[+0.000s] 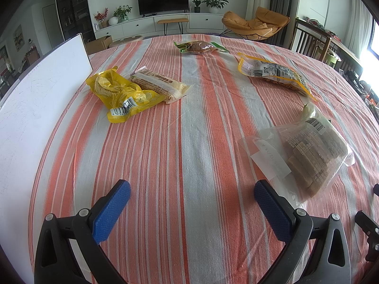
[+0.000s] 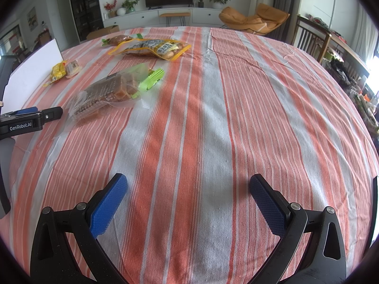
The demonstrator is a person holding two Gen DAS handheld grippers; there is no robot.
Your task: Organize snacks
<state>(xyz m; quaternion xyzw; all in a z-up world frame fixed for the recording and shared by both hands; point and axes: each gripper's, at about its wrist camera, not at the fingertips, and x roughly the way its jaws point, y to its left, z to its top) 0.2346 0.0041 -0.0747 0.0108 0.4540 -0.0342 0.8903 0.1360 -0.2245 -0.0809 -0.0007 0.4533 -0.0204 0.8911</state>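
On the striped tabletop (image 1: 189, 130), five snack packets lie scattered, each flat on the orange-and-grey cloth. In the left wrist view, a crumpled yellow packet (image 1: 120, 94) sits at about ten o'clock, touching a long beige wafer bar (image 1: 161, 85) just to its right. A small green-edged packet (image 1: 197, 46) lies far off at twelve o'clock. A yellow-rimmed pouch (image 1: 272, 73) with printed labels lies at one o'clock, well apart from the others. A clear bag of brown cubes (image 1: 308, 151) rests at three o'clock, just beside the right-hand blue pad of the left tongs (image 1: 191, 201). A white board (image 1: 40, 104) stands along the tabletop's edge at nine o'clock, close to the yellow packet.

The left tongs stand wide apart above bare cloth, gripping nothing. The right tongs (image 2: 188, 198) are likewise spread wide and empty, over a bare stretch of cloth; in their view every packet lies between ten and twelve o'clock, and the clear bag is the nearest, with the body of the left tool beside it at nine o'clock. Nothing lies between either pair of tongs and the packets.

Beyond the tabletop are one television (image 1: 163, 0), one orange lounge chair (image 1: 255, 22), one long white cabinet (image 1: 161, 23) and several potted plants.
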